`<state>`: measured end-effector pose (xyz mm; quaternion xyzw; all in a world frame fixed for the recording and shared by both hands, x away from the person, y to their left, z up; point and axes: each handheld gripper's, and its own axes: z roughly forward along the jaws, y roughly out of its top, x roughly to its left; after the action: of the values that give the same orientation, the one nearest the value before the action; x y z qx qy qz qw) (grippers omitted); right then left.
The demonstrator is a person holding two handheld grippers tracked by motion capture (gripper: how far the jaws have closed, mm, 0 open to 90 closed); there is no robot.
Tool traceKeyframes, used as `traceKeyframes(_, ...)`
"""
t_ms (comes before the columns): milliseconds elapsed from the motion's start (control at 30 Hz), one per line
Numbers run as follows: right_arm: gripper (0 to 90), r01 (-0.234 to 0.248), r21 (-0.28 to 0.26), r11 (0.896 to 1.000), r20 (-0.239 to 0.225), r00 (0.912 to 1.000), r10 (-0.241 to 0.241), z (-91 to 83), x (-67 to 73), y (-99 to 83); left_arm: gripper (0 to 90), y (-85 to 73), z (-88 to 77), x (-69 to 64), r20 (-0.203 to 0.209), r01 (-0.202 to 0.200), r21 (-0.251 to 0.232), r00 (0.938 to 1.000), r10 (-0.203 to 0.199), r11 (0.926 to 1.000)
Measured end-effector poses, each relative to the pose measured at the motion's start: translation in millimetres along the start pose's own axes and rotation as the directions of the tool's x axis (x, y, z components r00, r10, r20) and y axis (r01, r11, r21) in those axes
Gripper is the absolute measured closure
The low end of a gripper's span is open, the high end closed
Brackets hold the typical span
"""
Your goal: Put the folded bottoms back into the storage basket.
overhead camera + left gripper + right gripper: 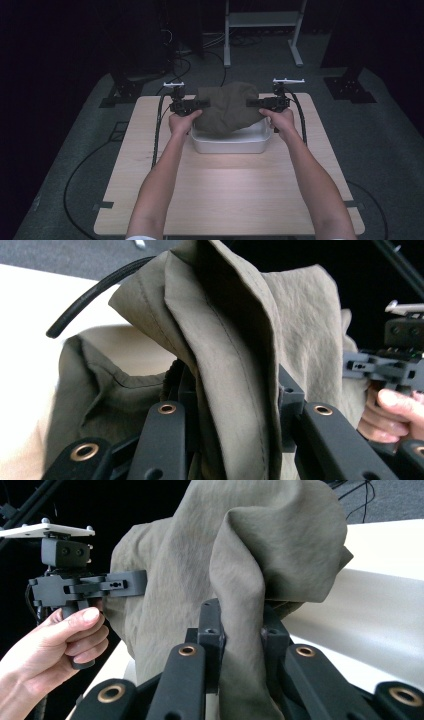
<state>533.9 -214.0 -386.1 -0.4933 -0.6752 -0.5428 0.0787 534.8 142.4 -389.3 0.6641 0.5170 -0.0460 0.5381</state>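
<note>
An olive-green cloth [228, 107] hangs bunched between both grippers, just above a white rectangular tub [230, 143] at the far middle of the table. My left gripper [203, 104] is shut on the cloth's left edge; in the left gripper view a folded hem of the cloth [235, 370] is pinched between the black jaws. My right gripper [251, 103] is shut on the cloth's right edge, and in the right gripper view a thick fold of the cloth [240, 625] sits clamped between its jaws. The cloth's lower part droops into the tub.
The light wooden table [230, 195] has bare surface in front of the tub. Black cables [159, 125] trail from each gripper off the far side. A white metal frame [260, 30] and dark stands sit on the grey floor beyond the table.
</note>
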Motion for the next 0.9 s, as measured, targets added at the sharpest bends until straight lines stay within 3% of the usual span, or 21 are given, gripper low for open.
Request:
traceKeyframes(400,77.0,-0.011,0.026,1.0,0.033,0.9994,0.011,4.1,-9.3,-12.0,66.3,-5.4,9.9,-5.3,-0.028,-0.025,0.028,0.9993,0.026,0.9993)
traceKeyframes(567,76.9,-0.007,0.051,0.999,0.049,0.9988,0.004,8.4,-11.1,-16.7,73.6,-11.1,14.0,-5.3,-0.001,-0.004,0.015,1.0,0.004,0.9999)
traceKeyframes(733,76.2,-0.002,0.088,0.996,0.081,0.9967,-0.005,16.1,-13.0,-23.2,71.3,-16.6,17.2,-0.9,-0.057,-0.003,0.062,0.9984,0.007,0.998)
traceKeyframes(767,75.6,0.001,0.096,0.995,0.092,0.9957,-0.01,16.6,-13.6,-23.9,70.0,-17.4,17.5,-0.7,-0.085,-0.009,0.079,0.9963,0.016,0.9968)
traceKeyframes(800,72.9,0.007,0.103,0.995,0.112,0.9935,-0.018,17.0,-14.0,-24.4,65.7,-18.1,17.9,-0.9,-0.111,-0.015,0.093,0.9934,0.026,0.9956)
traceKeyframes(900,64.3,0.025,0.119,0.993,0.166,0.9851,-0.045,16.3,-14.1,-24.4,59.0,-19.2,17.4,-1.0,-0.139,-0.032,0.106,0.9892,0.047,0.9939)
